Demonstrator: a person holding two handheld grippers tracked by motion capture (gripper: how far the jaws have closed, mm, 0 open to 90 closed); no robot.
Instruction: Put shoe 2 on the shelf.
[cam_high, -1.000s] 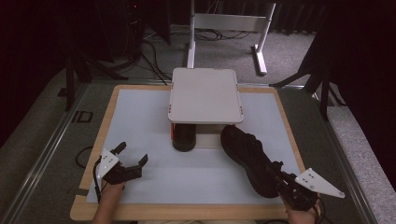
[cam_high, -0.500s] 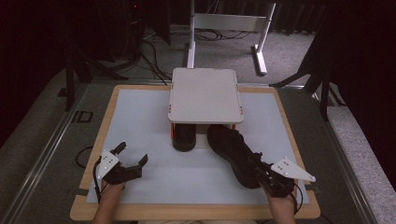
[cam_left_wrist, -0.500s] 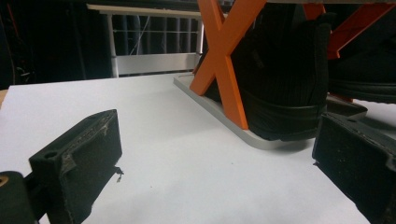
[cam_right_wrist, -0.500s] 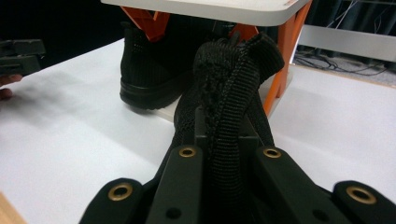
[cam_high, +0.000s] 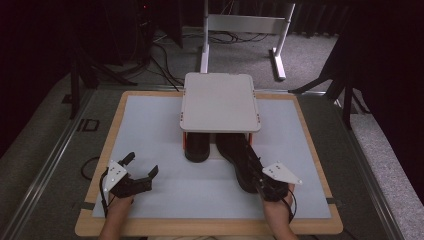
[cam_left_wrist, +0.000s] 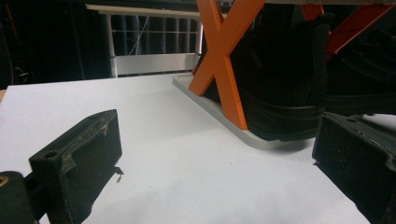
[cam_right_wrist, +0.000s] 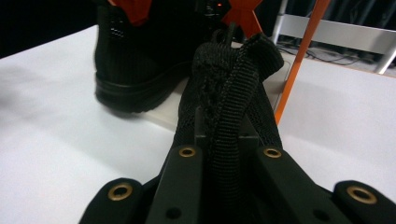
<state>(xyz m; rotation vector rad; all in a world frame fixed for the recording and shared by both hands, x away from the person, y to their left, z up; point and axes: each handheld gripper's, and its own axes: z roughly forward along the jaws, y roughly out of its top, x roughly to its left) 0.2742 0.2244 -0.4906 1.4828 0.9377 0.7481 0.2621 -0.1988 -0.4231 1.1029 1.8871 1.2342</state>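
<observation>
Shoe number two lies on the white bench, toe tucked under the shelf rack, its heel loop pinched tight in the right gripper fingers. Two black shoes in all; the other shoe sits under the one rack. Left gripper hovers nearby, fingers spread, empty.

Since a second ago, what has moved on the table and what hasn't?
The right gripper, shut on the heel loop of the second shoe, has slid that shoe leftward and forward, so its toe now sits under the shoe rack beside the first shoe. No grip was taken or released. The left gripper stayed open in the same spot, and the rack and first shoe kept their places.
</observation>
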